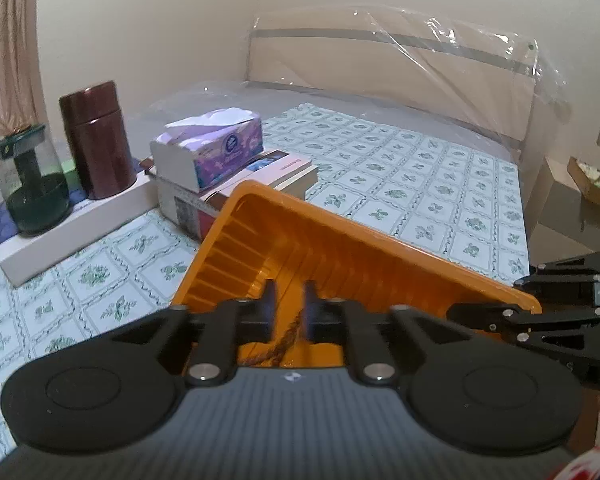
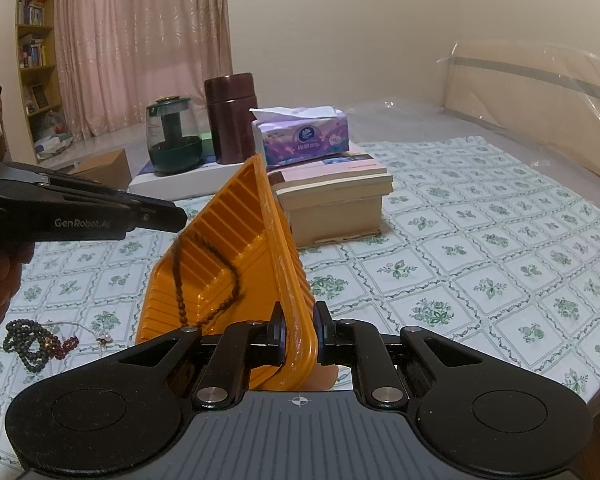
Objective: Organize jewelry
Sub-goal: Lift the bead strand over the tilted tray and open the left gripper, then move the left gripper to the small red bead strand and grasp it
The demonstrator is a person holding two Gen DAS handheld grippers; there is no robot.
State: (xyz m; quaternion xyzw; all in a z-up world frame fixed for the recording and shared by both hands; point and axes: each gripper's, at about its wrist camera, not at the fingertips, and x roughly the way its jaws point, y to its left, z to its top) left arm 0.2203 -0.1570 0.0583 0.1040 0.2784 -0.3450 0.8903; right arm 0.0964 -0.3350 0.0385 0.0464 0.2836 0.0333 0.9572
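An orange ribbed tray (image 2: 236, 216) stands tilted on edge over the floral cloth. My right gripper (image 2: 300, 332) is shut on its near rim and also shows at the tray's right corner (image 1: 456, 312). A brown bead necklace (image 2: 180, 280) hangs down inside the tray from the tip of my left gripper (image 2: 176, 220). In the left wrist view the strand (image 1: 286, 338) runs between the left gripper's (image 1: 290, 300) fingers. The gap there is wider than the strand, and the pads do not press it. More jewelry lies on the cloth to the left: dark beads (image 2: 32, 344) and red beads (image 2: 66, 346).
Behind the tray are a stack of books (image 2: 336, 196) with a purple tissue box (image 2: 304, 132), a brown canister (image 2: 232, 116) and a glass jar (image 2: 174, 136) on a white box. A plastic-wrapped headboard (image 1: 400, 76) stands at the back. The floral cloth (image 2: 480, 264) stretches to the right.
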